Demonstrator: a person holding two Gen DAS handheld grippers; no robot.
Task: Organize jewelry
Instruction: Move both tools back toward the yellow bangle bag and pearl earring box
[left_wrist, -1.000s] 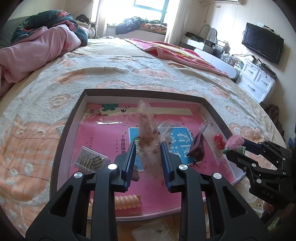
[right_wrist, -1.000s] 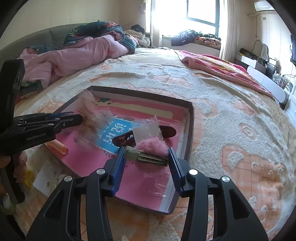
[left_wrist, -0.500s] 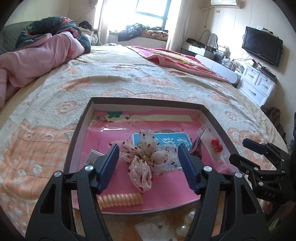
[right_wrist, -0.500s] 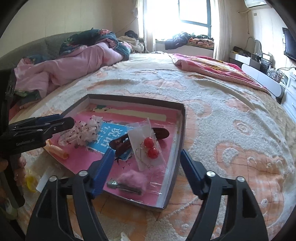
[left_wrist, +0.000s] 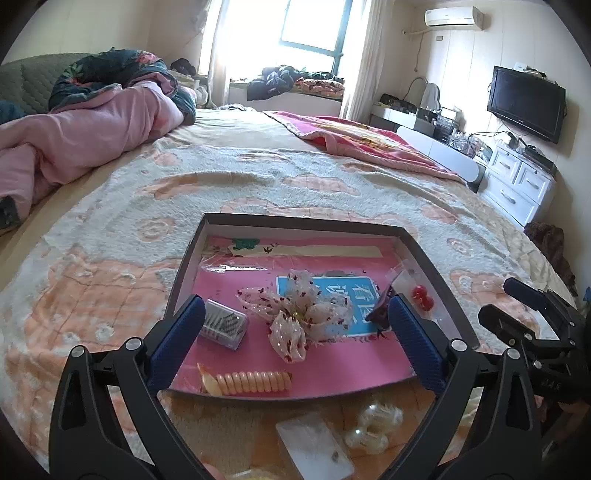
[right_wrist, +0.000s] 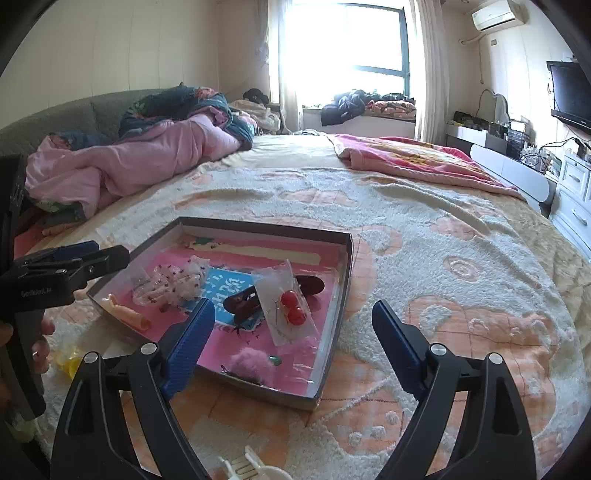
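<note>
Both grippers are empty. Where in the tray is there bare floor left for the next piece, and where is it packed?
Bare pink floor in the tray lies between the clear box and the far cream strip, and at the near right, past the bow and beside the coil tie. The right wall is crowded: red-bead bag, dark clip, pink pompom clip.

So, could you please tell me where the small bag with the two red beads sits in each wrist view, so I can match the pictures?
Left wrist: the bag with the red beads lies at the tray's right edge, just beyond the left gripper's right fingertip.
Right wrist: the same bag lies mid-tray, across the dark hair clip, between the right gripper's fingers.
Shared landmark: the blue label on the tray floor.
</note>
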